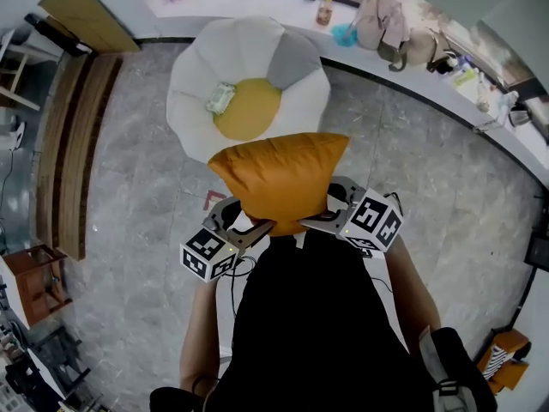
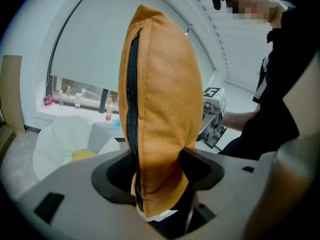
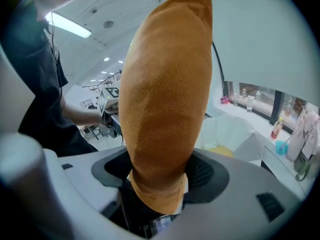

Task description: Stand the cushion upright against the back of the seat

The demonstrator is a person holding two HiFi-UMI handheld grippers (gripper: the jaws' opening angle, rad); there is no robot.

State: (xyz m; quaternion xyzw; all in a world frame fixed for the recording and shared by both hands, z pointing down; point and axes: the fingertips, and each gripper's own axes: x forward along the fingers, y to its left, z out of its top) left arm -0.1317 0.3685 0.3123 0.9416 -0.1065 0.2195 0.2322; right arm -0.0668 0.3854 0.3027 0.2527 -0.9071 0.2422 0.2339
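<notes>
An orange cushion (image 1: pixel 281 178) hangs in the air in front of the person, held by both grippers at its near edge. My left gripper (image 1: pixel 243 227) is shut on its left corner, where the black zip (image 2: pixel 131 109) runs along the edge. My right gripper (image 1: pixel 330 210) is shut on its right corner, the fabric (image 3: pixel 160 114) squeezed between the jaws. Beyond the cushion stands the white petal-shaped seat (image 1: pixel 193 80) with a yellow centre (image 1: pixel 249 110), a grey back cushion (image 1: pixel 294 61) and a small greenish item (image 1: pixel 220 98) lying in it.
A grey tiled floor surrounds the seat. A long white sill (image 1: pixel 412 80) curves behind it with bottles (image 1: pixel 324 9) and bags (image 1: pixel 382 20). Wooden benches (image 1: pixel 77 144) line the left wall, with a small brown stool (image 1: pixel 34 281) nearer.
</notes>
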